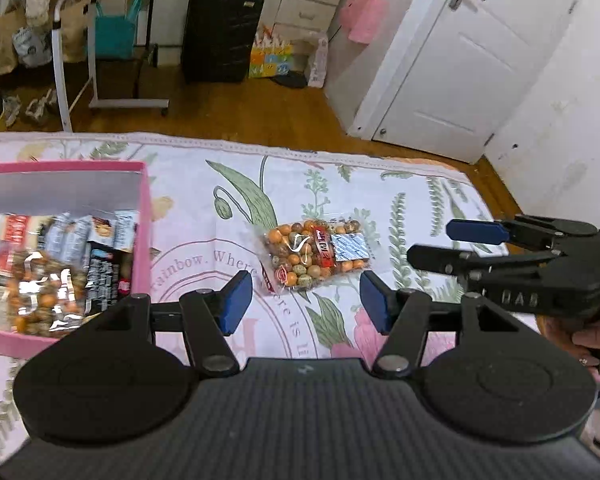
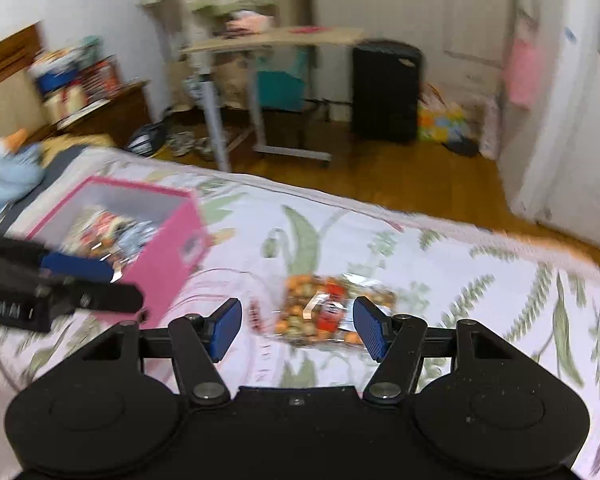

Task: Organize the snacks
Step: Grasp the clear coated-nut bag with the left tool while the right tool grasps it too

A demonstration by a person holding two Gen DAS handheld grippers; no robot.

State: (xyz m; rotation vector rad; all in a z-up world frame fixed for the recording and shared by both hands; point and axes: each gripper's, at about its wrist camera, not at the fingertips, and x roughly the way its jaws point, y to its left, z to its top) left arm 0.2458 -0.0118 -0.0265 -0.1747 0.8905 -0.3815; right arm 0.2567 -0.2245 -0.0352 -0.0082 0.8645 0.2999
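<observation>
Right now I'm holding both claws, left gripper (image 1: 306,300) and right gripper (image 2: 296,328), open and empty above the snack bag (image 1: 316,256), lying flat, long side running left-right

- The flowered bedspread (image 1: 340,184) lies bare all around the clear snack bag (image 1: 318,254), so the bag is open to approach from every side.
- The pink box (image 1: 142,236) stands well to the bag's left; its upright wall blocks a low sideways pass.
- The box is open on top, with packets filling its floor.
- The right gripper (image 1: 444,242) hangs just right of the bag, crowding that side.
</observation>
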